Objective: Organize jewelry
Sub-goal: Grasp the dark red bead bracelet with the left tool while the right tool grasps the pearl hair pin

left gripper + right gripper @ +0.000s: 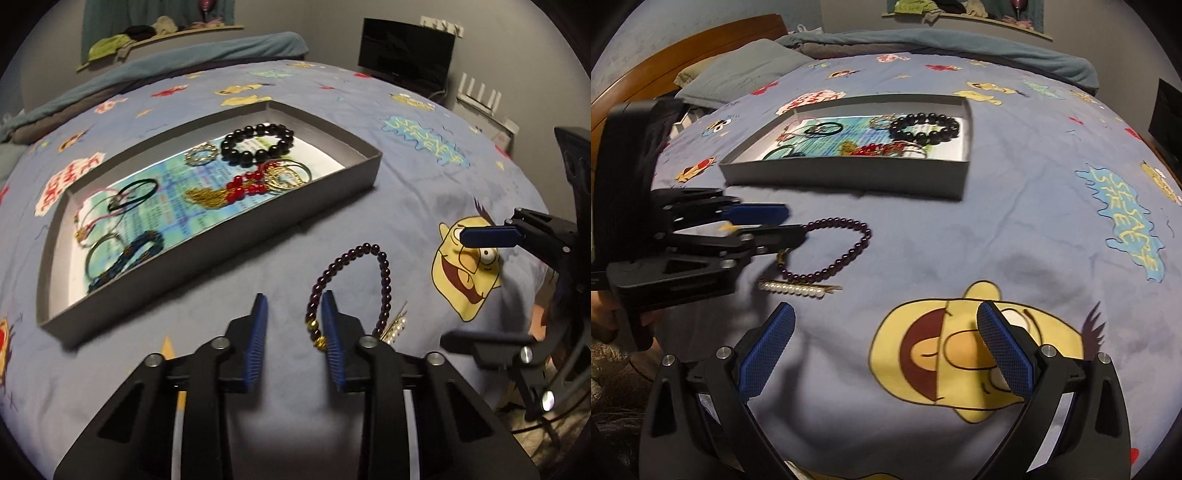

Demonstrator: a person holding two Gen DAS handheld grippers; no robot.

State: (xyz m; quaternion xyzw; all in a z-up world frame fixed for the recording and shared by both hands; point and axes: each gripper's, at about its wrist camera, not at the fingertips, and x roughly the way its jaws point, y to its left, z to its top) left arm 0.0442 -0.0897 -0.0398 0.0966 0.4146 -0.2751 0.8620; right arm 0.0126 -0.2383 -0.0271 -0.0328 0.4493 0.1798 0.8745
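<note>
**Bracelet nearly in my left claw, not yet pinched**

The risk first: my left claw (293, 321) sits off-centre on the purple bracelet (347, 284). Its right finger (330, 328) stands inside the loop, touching the beads near the gold ones, while the other finger stands clear on bare sheet (388, 192). If I lift now, I judge the strand could slide off the pad, or drag the pearl clip (796, 288) lying just beside it.

That claw is partly closed, with a clear gap between the pads and nothing clamped that I can see. My right claw (886, 345) hangs wide open and empty over the yellow cartoon face (960, 354), near the clip.

Farther off, the grey box (229, 240) already holds a black bead bracelet (258, 144), red beads, rings and cords.
</note>
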